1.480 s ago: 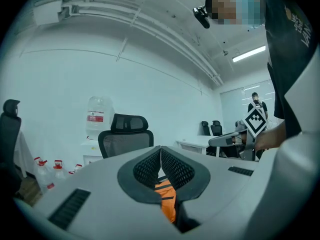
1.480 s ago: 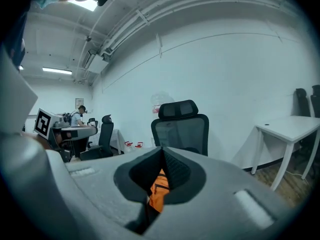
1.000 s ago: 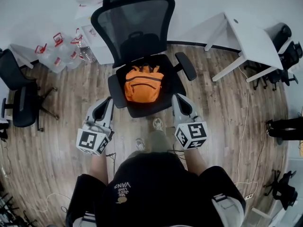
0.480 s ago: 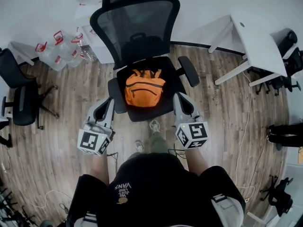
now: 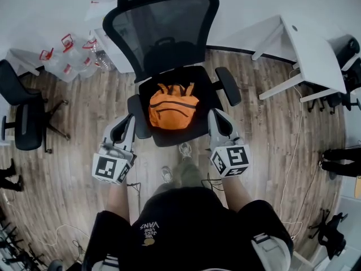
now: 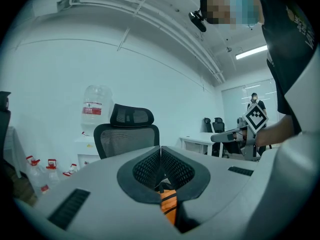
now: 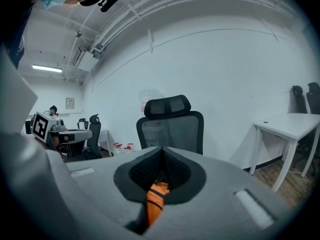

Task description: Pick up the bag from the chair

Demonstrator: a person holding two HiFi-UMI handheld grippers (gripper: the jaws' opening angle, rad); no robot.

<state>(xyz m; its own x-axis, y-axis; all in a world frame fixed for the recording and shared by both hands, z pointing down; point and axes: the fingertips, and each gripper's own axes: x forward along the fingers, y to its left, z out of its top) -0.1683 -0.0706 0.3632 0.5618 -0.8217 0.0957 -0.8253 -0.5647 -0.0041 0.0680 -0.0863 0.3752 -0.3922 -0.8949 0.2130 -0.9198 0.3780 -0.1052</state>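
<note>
While the orange bag [image 5: 173,106] sat mid-seat on the chair [image 5: 169,138], straps toward the backrest, we had it straight ahead. Our left hand-held gripper [image 5: 127,123] and right hand-held gripper [image 5: 215,119] flanked it, both clenched empty, roughly equally near.

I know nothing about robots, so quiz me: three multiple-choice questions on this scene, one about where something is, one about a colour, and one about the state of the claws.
1. Where is the bag?
A. hanging on a wall hook
B. on the seat of the black chair
C. inside a box

2. What colour is the bag?
A. orange
B. blue
C. green

3. How do the left claw and the right claw stand?
A. both wide open
B. both shut and empty
C. both clamped on the bag

Answers:
1. B, the head view shows it lying on the seat.
2. A, its fabric is plainly orange.
3. B, each claw's jaws meet with nothing gripped.
</note>
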